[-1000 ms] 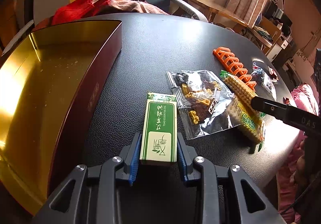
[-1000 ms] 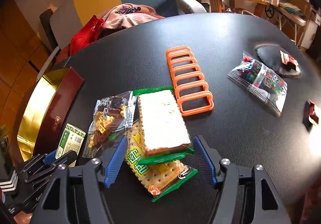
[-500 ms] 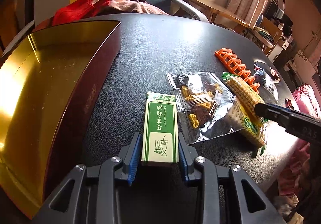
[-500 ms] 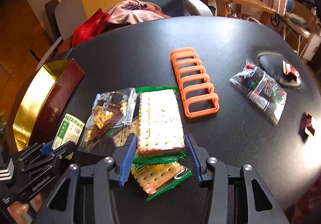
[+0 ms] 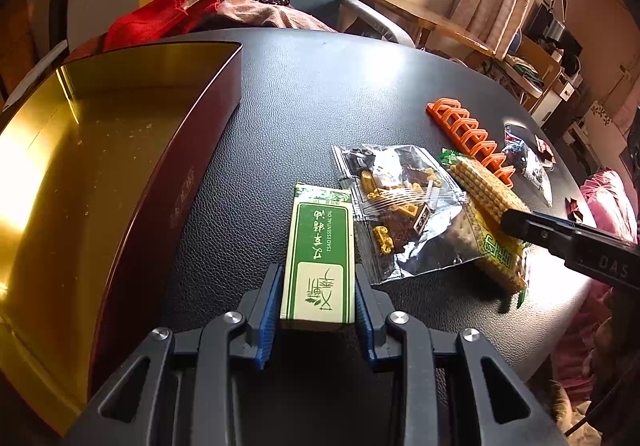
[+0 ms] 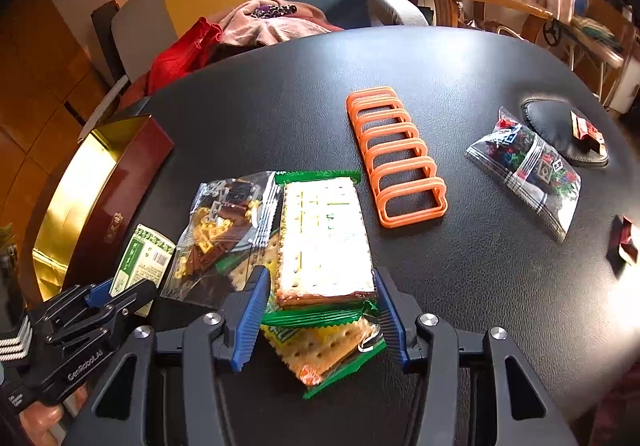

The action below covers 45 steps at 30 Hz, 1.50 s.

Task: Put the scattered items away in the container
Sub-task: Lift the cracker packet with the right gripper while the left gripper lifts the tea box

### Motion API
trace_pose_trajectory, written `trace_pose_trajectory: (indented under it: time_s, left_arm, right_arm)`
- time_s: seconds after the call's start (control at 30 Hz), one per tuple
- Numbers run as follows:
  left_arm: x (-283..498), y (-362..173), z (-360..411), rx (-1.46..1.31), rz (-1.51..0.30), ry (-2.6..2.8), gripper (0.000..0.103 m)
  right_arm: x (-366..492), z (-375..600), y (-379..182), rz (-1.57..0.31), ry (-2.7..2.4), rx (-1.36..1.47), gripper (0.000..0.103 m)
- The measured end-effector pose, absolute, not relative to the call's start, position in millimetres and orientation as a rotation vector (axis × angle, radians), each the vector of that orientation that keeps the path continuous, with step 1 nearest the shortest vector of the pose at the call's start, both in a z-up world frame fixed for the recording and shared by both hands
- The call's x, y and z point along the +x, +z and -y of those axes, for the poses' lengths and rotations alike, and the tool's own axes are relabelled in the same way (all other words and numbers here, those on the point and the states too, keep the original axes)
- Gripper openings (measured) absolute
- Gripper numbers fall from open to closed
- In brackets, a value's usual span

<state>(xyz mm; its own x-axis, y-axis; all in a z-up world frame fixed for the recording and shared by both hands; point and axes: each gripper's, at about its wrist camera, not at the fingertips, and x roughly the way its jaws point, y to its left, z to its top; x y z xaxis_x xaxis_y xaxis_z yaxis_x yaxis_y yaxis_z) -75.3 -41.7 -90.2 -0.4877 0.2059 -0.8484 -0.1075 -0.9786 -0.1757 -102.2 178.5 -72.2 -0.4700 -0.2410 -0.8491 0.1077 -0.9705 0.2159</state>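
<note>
My left gripper (image 5: 318,310) is shut on the near end of a green and white carton (image 5: 320,246), which lies flat on the black table. The open gold tin with maroon walls (image 5: 188,182) stands just to its left. A clear bag of yellow and brown bricks (image 5: 400,206) touches the carton's right side. In the right wrist view, my right gripper (image 6: 318,306) is shut on the upper of two stacked cracker packs (image 6: 324,238). The lower pack (image 6: 320,354) pokes out underneath it. The tin (image 6: 120,182) sits at the far left in this view.
An orange slotted rack (image 6: 396,162) lies beyond the crackers. A bag of coloured pieces (image 6: 528,170), a round black pad (image 6: 548,118) and small red-brown wrapped bits (image 6: 624,242) sit to the right. A chair with clothes (image 6: 260,22) stands behind the table.
The right gripper's fingers have come in from wide open onto the sides of the upper cracker pack. The left gripper has stayed shut on the green carton, almost unmoved.
</note>
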Motion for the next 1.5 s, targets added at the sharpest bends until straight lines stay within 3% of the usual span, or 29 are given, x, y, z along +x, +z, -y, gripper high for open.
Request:
trace_pose_trajectory:
  time_s: [0.37, 0.97, 1.17, 1.5]
  left_arm:
    - [-82.1, -89.3, 41.3, -1.491, 0.147, 2.541, 0.033]
    - [-89.5, -91.0, 39.8, -1.481, 0.141, 2.544, 0.035]
    - [-86.5, -88.2, 40.7, -1.451, 0.151, 2.56, 0.031]
    - [-79.4, -77.4, 37.6, -1.393, 0.17, 2.57, 0.031]
  right_arm:
    - [-109.8, -205.8, -73.6, 0.388, -2.455, 1.495, 0.055]
    - [-137.0, -189.5, -88.0, 0.302, -2.413, 1.547, 0.057]
    - [-134.4, -184.1, -87.4, 0.256, -2.457, 1.532, 0.052]
    - [-116.5, -172.2, -67.3, 0.207, -2.513, 1.459, 0.051]
